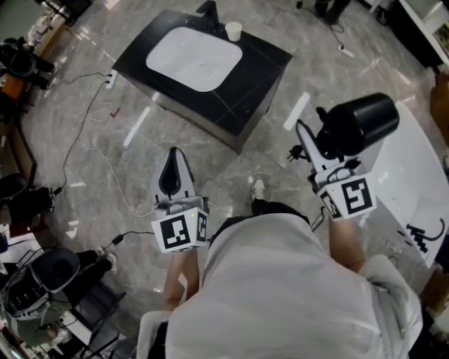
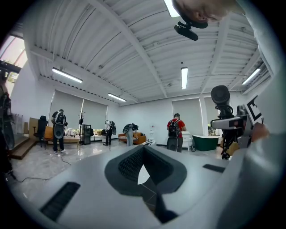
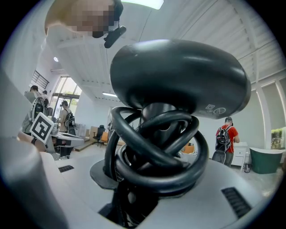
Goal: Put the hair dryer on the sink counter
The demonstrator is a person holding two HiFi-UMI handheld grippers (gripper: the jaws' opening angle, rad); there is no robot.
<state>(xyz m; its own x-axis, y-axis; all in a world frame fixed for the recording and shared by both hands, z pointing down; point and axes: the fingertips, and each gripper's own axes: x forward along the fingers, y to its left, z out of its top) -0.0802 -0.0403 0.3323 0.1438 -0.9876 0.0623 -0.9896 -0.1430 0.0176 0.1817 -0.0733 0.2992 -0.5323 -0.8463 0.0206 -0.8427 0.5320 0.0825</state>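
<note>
Room: marble-look floor [image 1: 91,133] underfoot, an open hall with strip lights overhead.
Sink counter: there it was, black sink counter [image 1: 261,73] well ahead of both tools, out past the left gripper's tip and off to the left of the right one.
Basin: white basin [image 1: 193,56] sunk in that counter, a paper cup [image 1: 233,30] on the far rim, beside the faucet [image 1: 208,10].
Left gripper: left gripper [image 1: 175,160] pointed toward the counter, jaws drawn together at the tips, nothing between them.
Right gripper: right gripper [image 1: 313,144] clamped on the hair dryer's handle.
Hair dryer: black hair dryer [image 1: 361,123] up in the right gripper, its barrel riding above the jaws, well apart from the counter.
Cord: black cord [image 3: 156,152] looped thickly round the handle, right at the jaws.
Beside the right gripper: a white table [image 1: 414,182] on its outer side.
</note>
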